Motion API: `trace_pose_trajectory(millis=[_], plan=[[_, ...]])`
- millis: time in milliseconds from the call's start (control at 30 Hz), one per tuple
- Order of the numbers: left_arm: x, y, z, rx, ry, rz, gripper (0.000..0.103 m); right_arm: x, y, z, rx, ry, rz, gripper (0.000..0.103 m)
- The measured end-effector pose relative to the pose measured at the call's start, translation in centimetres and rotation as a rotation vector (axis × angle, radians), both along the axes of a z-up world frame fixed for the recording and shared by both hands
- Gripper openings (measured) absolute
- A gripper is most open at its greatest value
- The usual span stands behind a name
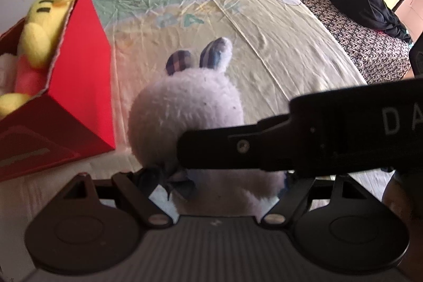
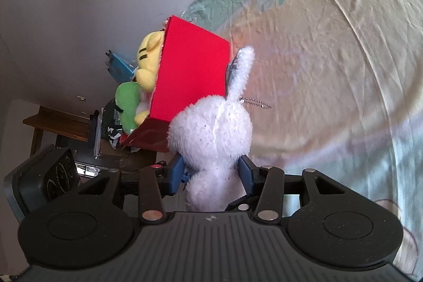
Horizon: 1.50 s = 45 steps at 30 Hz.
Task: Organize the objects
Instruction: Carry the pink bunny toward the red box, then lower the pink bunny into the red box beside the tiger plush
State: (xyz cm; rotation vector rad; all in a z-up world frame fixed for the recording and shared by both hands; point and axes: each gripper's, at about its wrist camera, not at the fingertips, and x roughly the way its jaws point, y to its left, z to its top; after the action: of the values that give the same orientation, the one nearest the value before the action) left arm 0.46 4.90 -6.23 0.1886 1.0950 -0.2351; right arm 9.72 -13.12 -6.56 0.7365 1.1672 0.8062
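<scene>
On a pastel printed bedsheet [image 1: 277, 49], a red cardboard box [image 1: 79, 75] is already filled with a yellow plush toy [image 1: 39, 31]. A white fluffy plush rabbit [image 2: 211, 134], not yet boxed, is pinched by the right gripper [image 2: 211, 176]; the left gripper's [image 1: 211, 192] grip cannot be told

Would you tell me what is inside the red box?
The red box holds a yellow plush toy, a green one and something pink; its walls hide whatever lies deeper.

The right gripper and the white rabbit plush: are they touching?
Touching. In the right wrist view the right gripper has its blue fingers pressed against both sides of the white rabbit plush.
</scene>
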Motion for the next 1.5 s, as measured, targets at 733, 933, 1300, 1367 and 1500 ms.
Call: trace_pose_trajectory(millis=[733, 933, 1300, 1367, 1500], plan=[[-1.5, 9.1, 8.6, -0.032, -0.22, -0.105, 0.085, -3.4, 9.9, 9.4, -0.046, -0.309, -0.052, 0.048], [-0.4, 13.1, 10.3, -0.072, -0.259, -0.089, 0.085, -2.6, 13.0, 10.2, -0.03, -0.35, -0.048, 0.048], [2.9, 18.2, 11.3, -0.059, -0.284, -0.033, 0.085, 0.3, 18.7, 10.7, 0.001, -0.358, -0.019, 0.048], [3.5, 19.0, 11.1, -0.061, -0.281, -0.019, 0.085, 1.0, 19.5, 10.4, 0.002, -0.354, -0.014, 0.048], [5.0, 20.5, 10.4, -0.073, -0.257, 0.014, 0.085, 2.3, 20.9, 9.6, 0.0, -0.34, -0.006, 0.048]])
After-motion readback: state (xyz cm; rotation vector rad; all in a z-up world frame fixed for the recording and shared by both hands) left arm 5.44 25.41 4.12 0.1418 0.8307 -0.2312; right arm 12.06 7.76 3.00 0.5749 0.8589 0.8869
